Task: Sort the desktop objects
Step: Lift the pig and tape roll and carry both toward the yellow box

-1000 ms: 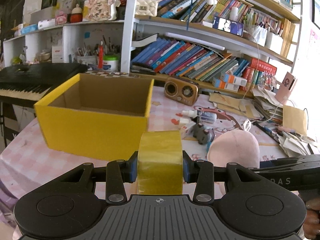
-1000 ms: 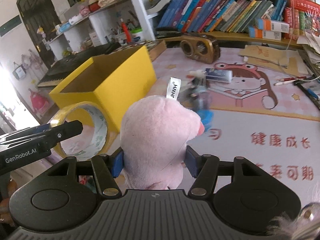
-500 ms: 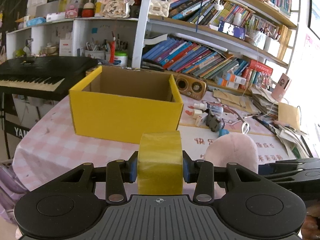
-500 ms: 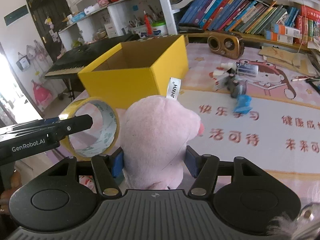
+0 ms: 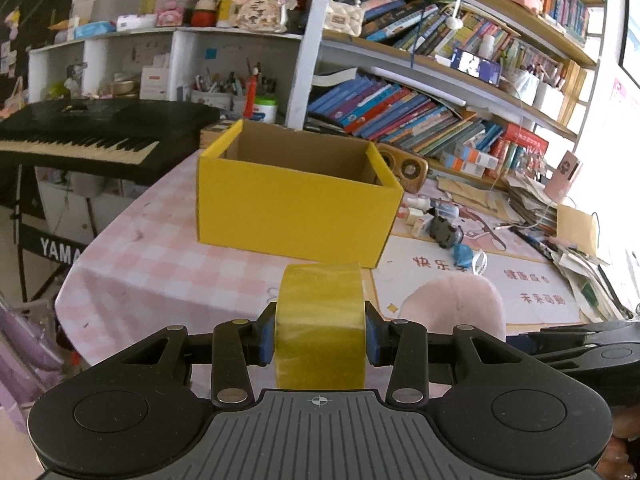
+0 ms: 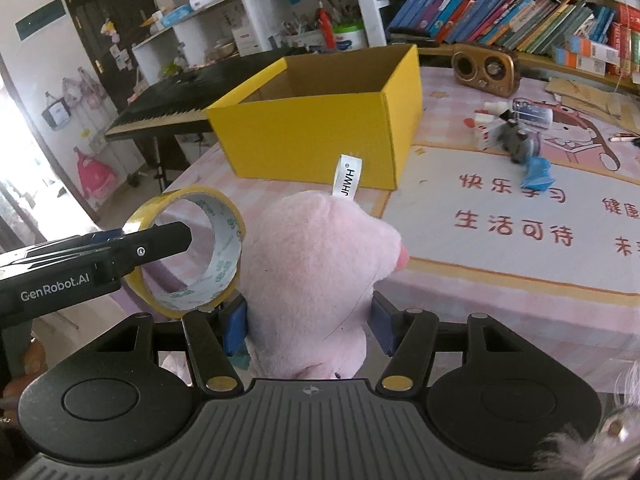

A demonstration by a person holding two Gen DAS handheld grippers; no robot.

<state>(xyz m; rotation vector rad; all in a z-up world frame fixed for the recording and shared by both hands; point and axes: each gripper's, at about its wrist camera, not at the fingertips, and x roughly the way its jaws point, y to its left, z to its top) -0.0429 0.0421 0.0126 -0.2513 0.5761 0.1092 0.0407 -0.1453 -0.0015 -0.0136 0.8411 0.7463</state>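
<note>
My left gripper (image 5: 320,338) is shut on a yellow tape roll (image 5: 320,320), held on edge between the blue pads. In the right wrist view the same tape roll (image 6: 188,252) hangs at the left, by the left gripper's finger (image 6: 120,250). My right gripper (image 6: 310,330) is shut on a pink plush toy (image 6: 316,280) with a white label; the toy (image 5: 452,304) also shows at the right of the left wrist view. An open yellow cardboard box (image 5: 296,200) (image 6: 320,128) stands ahead on the pink checked tablecloth, well beyond both grippers. Both grippers hover near the table's front edge.
Small bottles, a grey toy and a blue scrap (image 6: 538,172) lie right of the box on a printed mat (image 6: 520,232). A brown radio (image 6: 486,68) sits behind. A black keyboard (image 5: 80,140) stands left of the table. Bookshelves (image 5: 420,112) line the back; papers pile at the right.
Both grippers have drawn back from the box, toward the table's front edge, each keeping its object. The box now looks smaller and farther away.
</note>
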